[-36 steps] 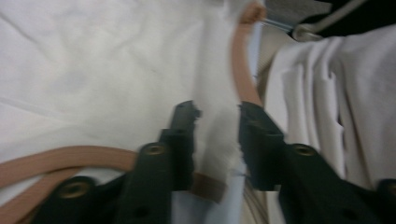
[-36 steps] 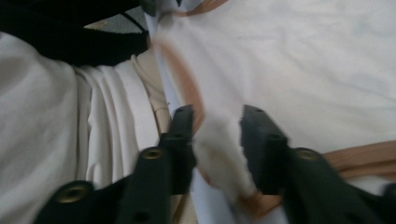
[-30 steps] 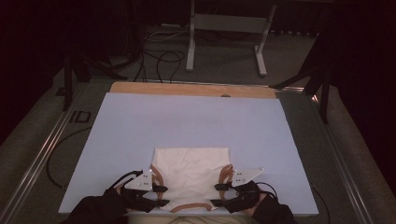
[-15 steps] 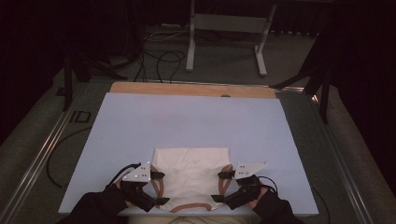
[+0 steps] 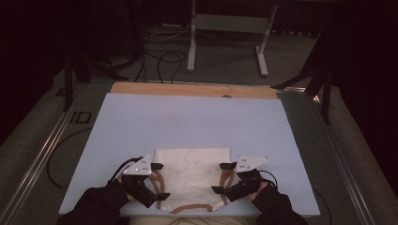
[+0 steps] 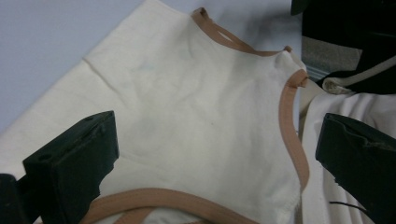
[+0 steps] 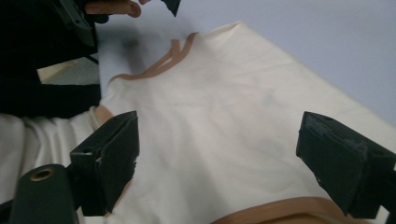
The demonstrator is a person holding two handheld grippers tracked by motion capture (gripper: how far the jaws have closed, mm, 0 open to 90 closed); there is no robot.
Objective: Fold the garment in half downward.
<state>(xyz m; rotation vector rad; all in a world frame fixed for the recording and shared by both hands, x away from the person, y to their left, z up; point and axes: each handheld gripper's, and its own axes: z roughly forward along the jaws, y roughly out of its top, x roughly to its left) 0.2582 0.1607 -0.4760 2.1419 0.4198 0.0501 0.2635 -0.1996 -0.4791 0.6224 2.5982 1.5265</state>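
Note:
A cream sleeveless top with tan trim lies flat on the pale blue mat, at the near edge. My left gripper stands open at the top's left armhole, jaws pointing inward over the tan trim. My right gripper stands open at the right armhole, mirrored. In the left gripper view the open gripper frames the cream cloth and a tan trim band. In the right gripper view the open gripper spans the cloth, with nothing between the jaws.
A wooden strip borders the mat's far edge. Beyond it stand a metal frame and loose cables on the floor. A rail runs along the left. The mat's far half is bare.
Both grippers have crept slightly forward along the top's sides and stay open. The top itself has not visibly shifted.

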